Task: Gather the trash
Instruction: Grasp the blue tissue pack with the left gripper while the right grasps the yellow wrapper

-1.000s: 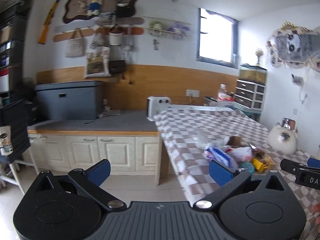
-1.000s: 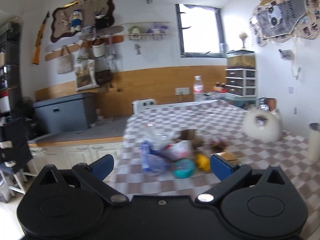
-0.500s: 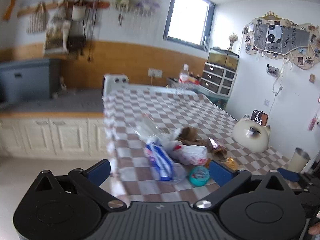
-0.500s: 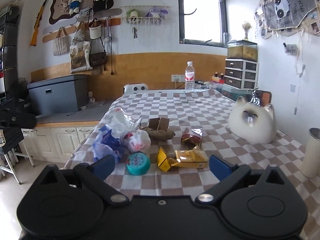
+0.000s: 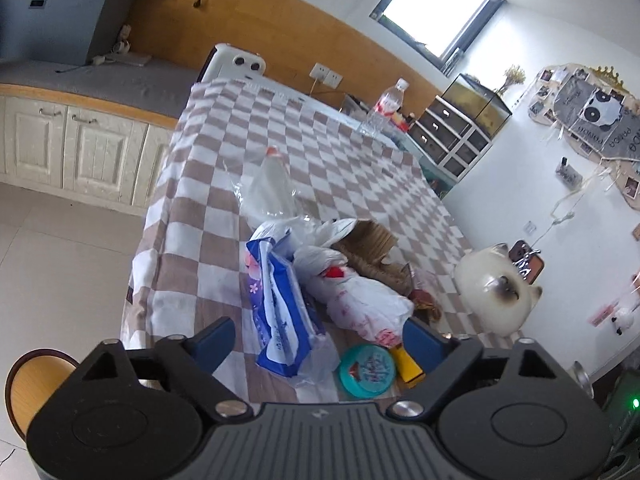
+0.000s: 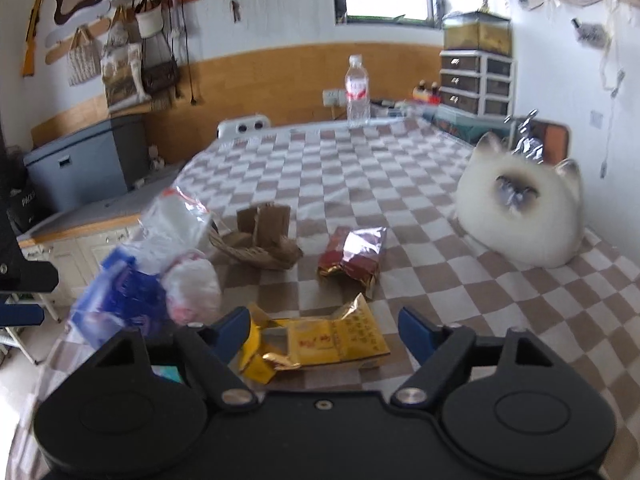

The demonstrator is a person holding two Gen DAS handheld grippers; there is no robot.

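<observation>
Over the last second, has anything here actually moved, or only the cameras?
Only the grippers moved. Both swung from facing the room in toward the trash pile: the left gripper now hovers open over the blue wrapper and teal lid, the right gripper open over the yellow packet. Nothing was gripped or released; the trash and the cat cushion lie as before.

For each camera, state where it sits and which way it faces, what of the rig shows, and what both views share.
Left wrist: sits behind the left gripper, tilted, looking down over the near table corner at the blue wrapper and teal lid; both blue fingers show, spread.
Right wrist: sits behind the right gripper, looking level along the checkered table at the yellow packet; its fingers show, spread.
Shared: trash pile, white cat cushion, water bottle.
</observation>
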